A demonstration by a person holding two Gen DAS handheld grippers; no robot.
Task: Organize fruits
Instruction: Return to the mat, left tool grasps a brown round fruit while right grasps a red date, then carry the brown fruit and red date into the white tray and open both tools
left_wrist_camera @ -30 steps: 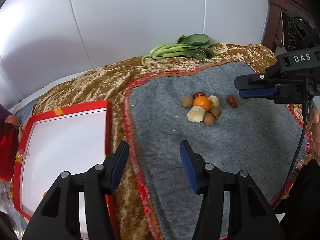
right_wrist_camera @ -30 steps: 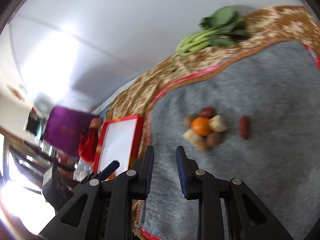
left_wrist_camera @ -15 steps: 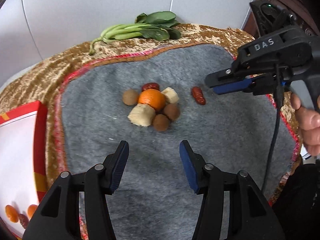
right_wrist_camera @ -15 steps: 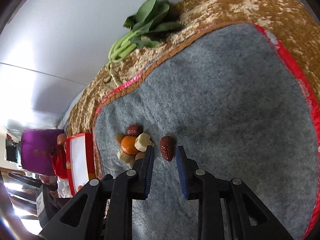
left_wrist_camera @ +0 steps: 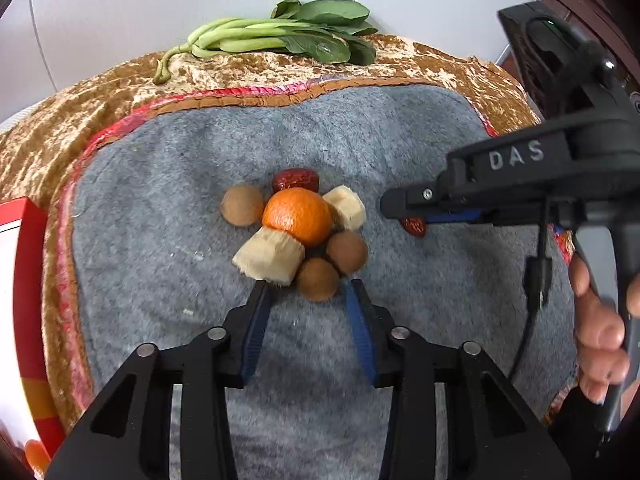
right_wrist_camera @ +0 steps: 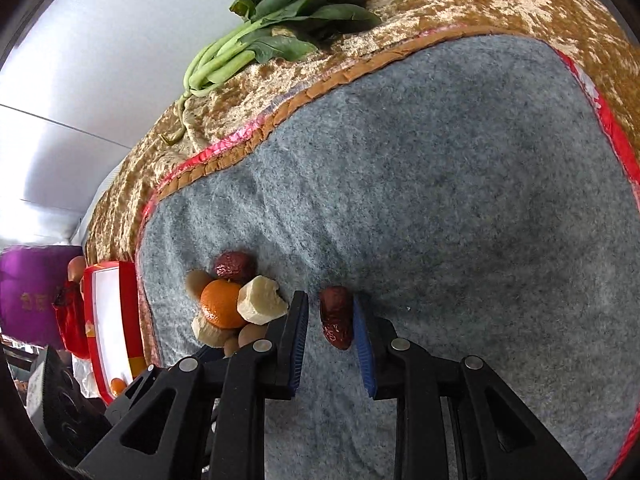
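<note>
Two grippers low over grey felt mat (left_wrist_camera: 400,144), fruit pile around orange (left_wrist_camera: 298,216) mid-mat, left gripper (left_wrist_camera: 308,292) spread wide just short of brown longan (left_wrist_camera: 318,279), right gripper (right_wrist_camera: 330,312) parted astride lone red date (right_wrist_camera: 337,317) right of orange, greens (left_wrist_camera: 280,38) beyond.

"DAS" (raised) on right tongs (left_wrist_camera: 404,214)

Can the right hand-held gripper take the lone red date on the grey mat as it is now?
Probably yes. The right hand-held gripper is open with the lone date already between its fingers, apart from the fruit pile, and nothing lies between them on the mat.
</note>
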